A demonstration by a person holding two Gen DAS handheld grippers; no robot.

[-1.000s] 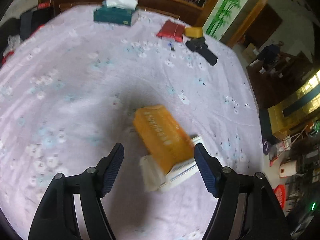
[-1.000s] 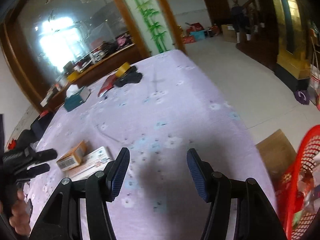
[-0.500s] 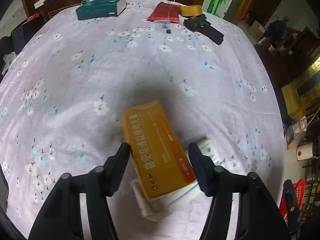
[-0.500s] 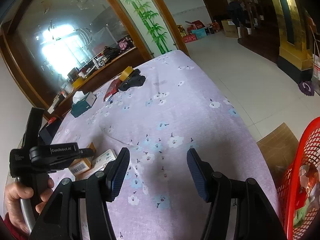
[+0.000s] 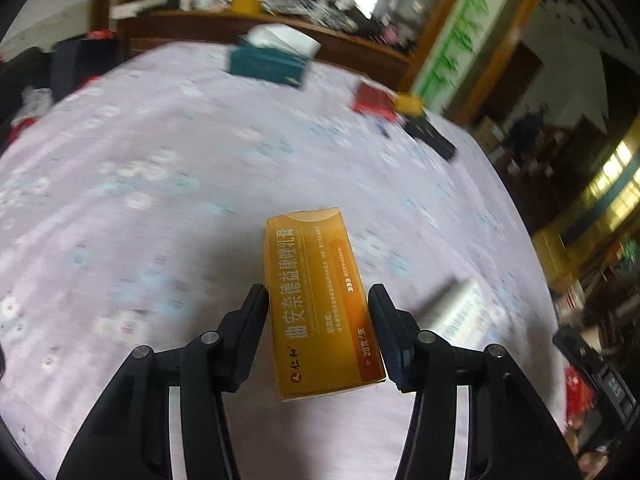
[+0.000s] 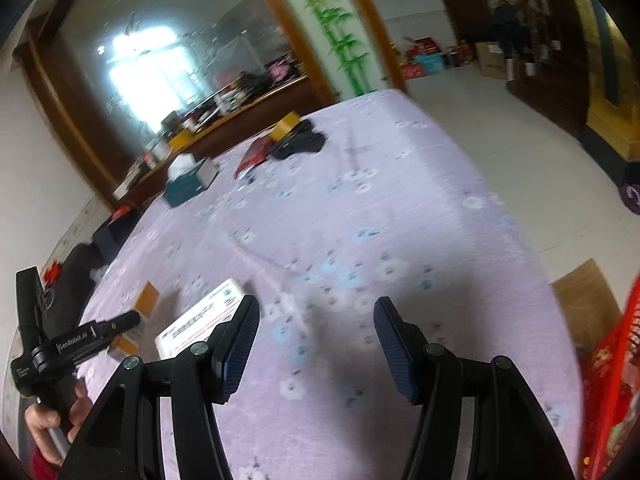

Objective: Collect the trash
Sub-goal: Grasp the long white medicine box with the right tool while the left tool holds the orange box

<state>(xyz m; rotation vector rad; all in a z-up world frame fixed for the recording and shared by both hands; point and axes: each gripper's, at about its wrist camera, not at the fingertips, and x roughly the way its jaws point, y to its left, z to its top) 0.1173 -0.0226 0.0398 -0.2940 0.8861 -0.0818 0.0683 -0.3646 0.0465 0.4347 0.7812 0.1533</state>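
Lifted off the white box, orange box (left gripper clamped, angled down).

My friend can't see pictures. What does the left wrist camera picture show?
The left gripper is clamped on an orange box, one finger on each long side, above a purple flowered bedspread. A white box lies to its right; far back sit a teal tissue box and a red packet.

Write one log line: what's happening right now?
left gripper: shut on orange box | right gripper: open, empty | white box: on bed
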